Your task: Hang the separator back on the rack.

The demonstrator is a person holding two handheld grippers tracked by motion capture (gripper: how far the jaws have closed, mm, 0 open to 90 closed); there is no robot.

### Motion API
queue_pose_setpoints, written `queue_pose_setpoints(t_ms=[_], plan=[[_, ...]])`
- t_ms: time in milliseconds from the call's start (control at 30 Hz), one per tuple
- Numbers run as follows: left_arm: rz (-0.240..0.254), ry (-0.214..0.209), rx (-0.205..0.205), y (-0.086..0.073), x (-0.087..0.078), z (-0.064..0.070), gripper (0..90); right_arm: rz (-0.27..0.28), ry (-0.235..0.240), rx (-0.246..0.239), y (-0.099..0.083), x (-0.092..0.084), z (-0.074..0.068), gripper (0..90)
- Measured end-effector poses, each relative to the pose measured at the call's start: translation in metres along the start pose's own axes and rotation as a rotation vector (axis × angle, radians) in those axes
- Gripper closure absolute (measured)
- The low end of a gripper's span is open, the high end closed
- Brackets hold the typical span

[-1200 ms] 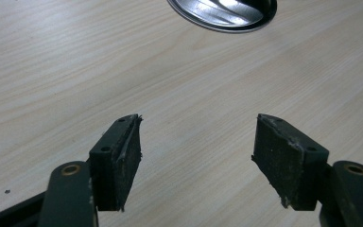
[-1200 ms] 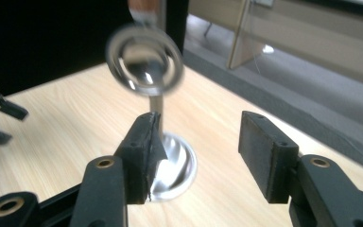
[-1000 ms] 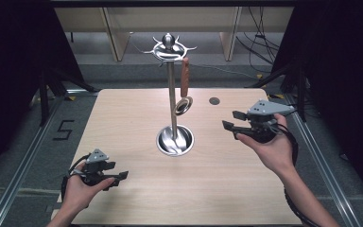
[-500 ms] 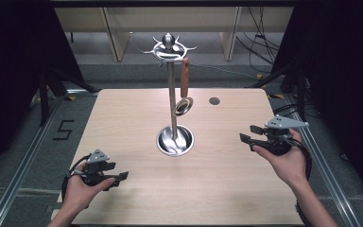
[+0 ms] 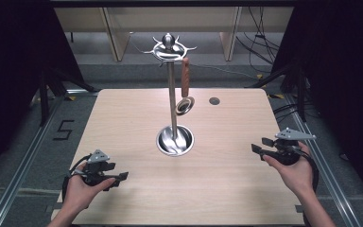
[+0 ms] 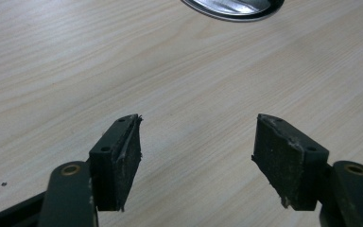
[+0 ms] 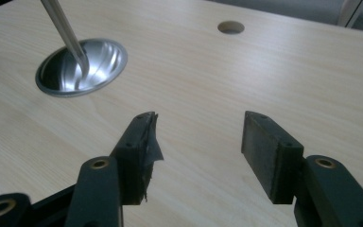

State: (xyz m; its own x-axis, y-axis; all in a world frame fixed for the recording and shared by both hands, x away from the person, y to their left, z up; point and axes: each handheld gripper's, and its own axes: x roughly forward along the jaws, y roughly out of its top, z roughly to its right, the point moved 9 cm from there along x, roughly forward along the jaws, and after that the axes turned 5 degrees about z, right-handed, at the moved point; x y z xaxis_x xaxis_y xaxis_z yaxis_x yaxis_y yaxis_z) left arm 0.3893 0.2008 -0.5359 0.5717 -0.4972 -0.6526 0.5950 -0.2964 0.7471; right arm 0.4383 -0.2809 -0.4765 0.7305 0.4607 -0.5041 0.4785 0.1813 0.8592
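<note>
Nearest the person, the left gripper [image 5: 118,177] sits low over the front left part of the table [image 5: 227,189], held in the left hand [image 5: 82,189]. In the left gripper view its jaws stand spread with nothing between them but bare wood, and the rim of the stand's base [image 6: 231,7] is cut off at the top edge. A trailing cable loops beside this gripper, partly hidden by the hand.

The right gripper [image 5: 261,145] is held a little farther in, near the table's right edge, by the right hand [image 5: 293,170]. Its jaws are also spread and empty; in the right gripper view one pad [image 7: 146,142] looks frayed at its edge.

Farther on, at the middle of the table, stands the metal stand [image 5: 172,109], well apart from both grippers. Its round shiny base holds a thin pole, which the right gripper view cuts off just above the dish. A ladle [image 5: 185,90] with a brown handle hangs from one of the hooks at the top, its bowl just beside the pole; whether the two touch cannot be told.

Beyond the stand, a small round hole [image 5: 214,100] marks the table's far right part.
</note>
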Motion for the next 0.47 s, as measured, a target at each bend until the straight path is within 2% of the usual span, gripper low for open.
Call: queue_pose_setpoints(t_ms=[33, 67, 133, 200, 233, 267, 300, 333, 367, 400, 433, 467], plan=[[-0.005, 0.000, 0.003, 0.000, 0.000, 0.000, 32.0, 0.010, -0.011, -0.029, -0.003, 0.001, 0.005, 46.5], [-0.005, 0.005, 0.006, 0.000, 0.000, -0.001, 32.0, -0.002, -0.012, -0.012, -0.007, 0.002, 0.005, 46.6], [-0.005, -0.002, 0.007, 0.000, 0.000, 0.000, 32.0, -0.005, -0.041, -0.015, -0.014, 0.004, 0.009, 47.4], [-0.016, -0.011, 0.026, -0.001, -0.001, 0.000, 32.0, -0.009, -0.069, -0.053, -0.020, 0.005, 0.016, 47.9], [-0.016, -0.011, 0.025, -0.001, -0.001, 0.001, 32.0, -0.035, -0.064, 0.002, -0.025, 0.004, 0.013, 48.2], [-0.017, -0.002, 0.035, -0.001, -0.001, 0.000, 32.0, -0.018, -0.060, -0.027, -0.026, 0.006, 0.019, 48.6], [-0.015, -0.009, 0.019, 0.000, 0.000, 0.001, 32.0, -0.038, -0.064, 0.017, -0.031, 0.007, 0.017, 48.7], [-0.014, -0.010, 0.018, 0.000, 0.000, 0.001, 32.0, -0.032, -0.079, -0.006, -0.032, 0.008, 0.022, 48.8], [-0.016, -0.017, 0.020, 0.000, 0.000, 0.002, 32.0, -0.039, -0.071, -0.013, -0.033, 0.008, 0.025, 48.9], [-0.025, -0.013, 0.037, -0.001, -0.001, 0.001, 32.0, -0.050, -0.078, 0.037, -0.035, 0.007, 0.022, 49.0], [-0.028, -0.007, 0.041, -0.001, -0.001, 0.000, 32.0, -0.043, -0.080, 0.027, -0.034, 0.007, 0.024, 49.0], [-0.012, -0.014, 0.012, 0.000, 0.001, 0.002, 32.0, -0.034, -0.074, -0.001, -0.033, 0.007, 0.026, 49.0]])
